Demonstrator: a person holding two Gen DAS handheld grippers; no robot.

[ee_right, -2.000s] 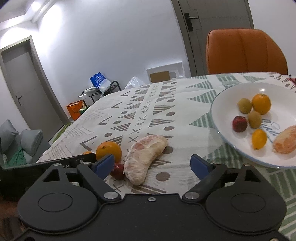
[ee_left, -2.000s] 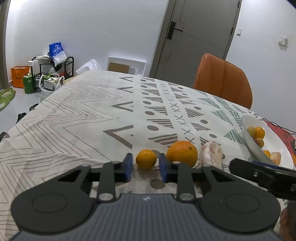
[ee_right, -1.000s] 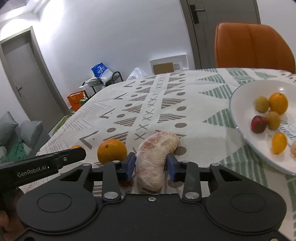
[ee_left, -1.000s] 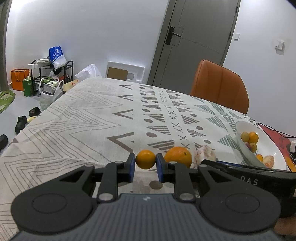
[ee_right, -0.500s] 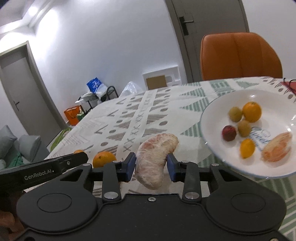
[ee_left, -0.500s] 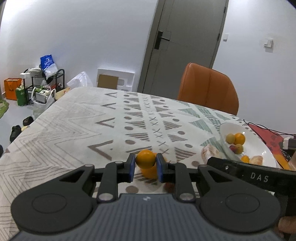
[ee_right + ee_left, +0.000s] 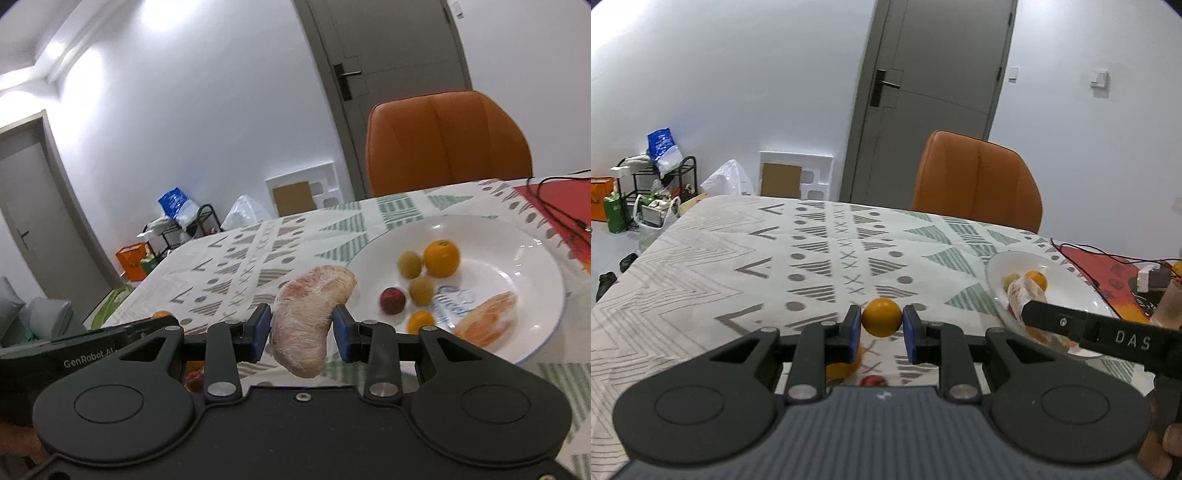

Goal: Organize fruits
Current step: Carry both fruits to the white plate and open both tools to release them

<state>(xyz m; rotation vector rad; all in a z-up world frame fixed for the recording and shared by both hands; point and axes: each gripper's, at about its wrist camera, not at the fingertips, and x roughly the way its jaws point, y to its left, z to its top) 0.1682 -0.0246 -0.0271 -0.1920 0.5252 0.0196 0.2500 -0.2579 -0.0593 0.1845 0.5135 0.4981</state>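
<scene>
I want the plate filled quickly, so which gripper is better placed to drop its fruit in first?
Probably the right gripper: its peeled pomelo segment hangs at the white plate rim. The left gripper, holding a small orange, sits farther back over the tablecloth.

Even indoor light; a ceiling strip point(image 7: 74, 51) glares at upper left in the right wrist view and washes out the white wall point(image 7: 207, 110). Fisheye bending curves the door point(image 7: 934, 99) and darkens the corners. Fruit on the plate point(image 7: 517, 236) looks slightly motion-blurred; shadows are soft.
</scene>
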